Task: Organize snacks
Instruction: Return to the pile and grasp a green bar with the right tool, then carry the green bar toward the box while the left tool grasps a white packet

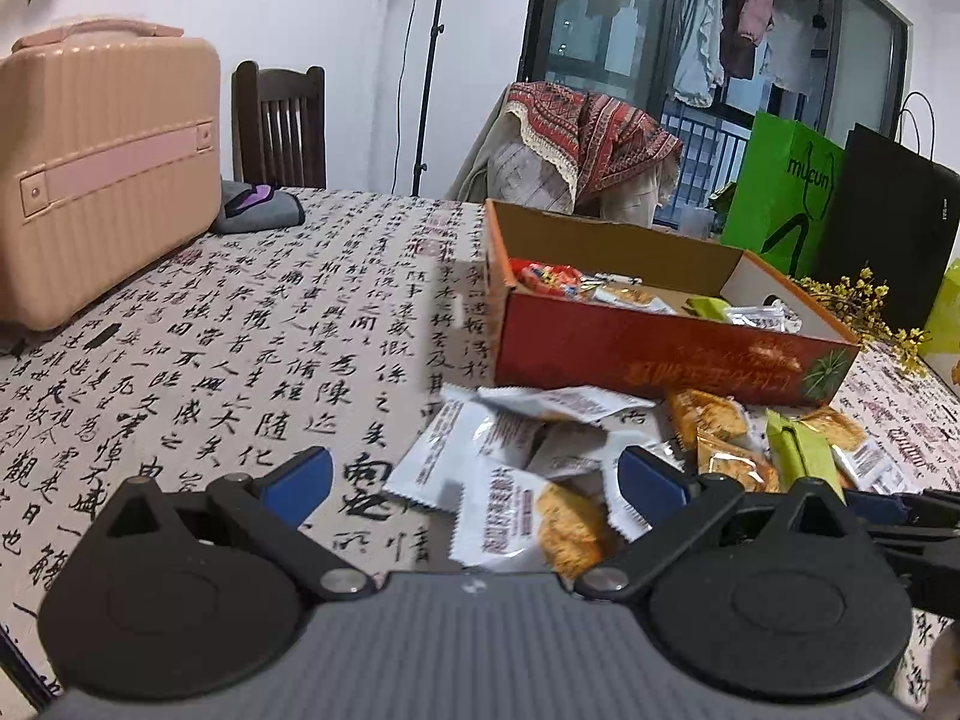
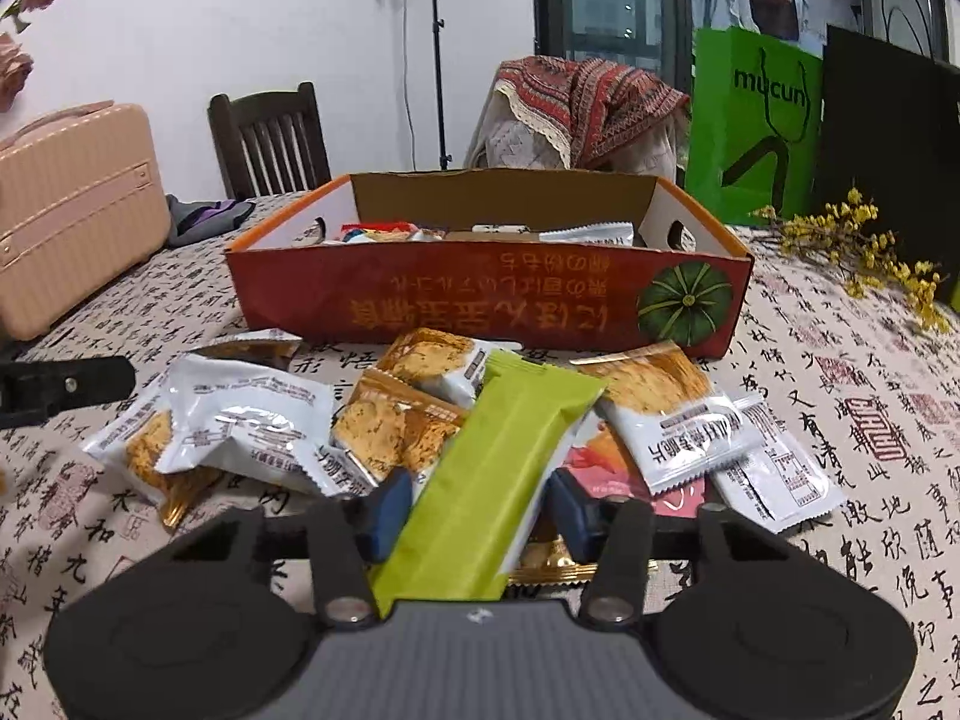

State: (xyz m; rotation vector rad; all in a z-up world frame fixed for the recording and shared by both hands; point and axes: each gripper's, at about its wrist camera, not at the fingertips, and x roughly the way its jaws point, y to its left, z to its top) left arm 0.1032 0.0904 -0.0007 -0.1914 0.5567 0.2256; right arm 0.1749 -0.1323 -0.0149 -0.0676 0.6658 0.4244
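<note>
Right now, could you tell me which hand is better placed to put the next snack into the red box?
Right: its tool already clamps the green packet, facing the red box. The left tool is open, holding nothing.

Each handheld gripper has a grey ribbed body at the middle of its base, flanked by two round black discs. From the discs rise black triangular brackets with open cut-outs, and black link arms pinned with silver rivets reach forward to blue finger pads. The left gripper and the right gripper look alike in build and colour.
</note>
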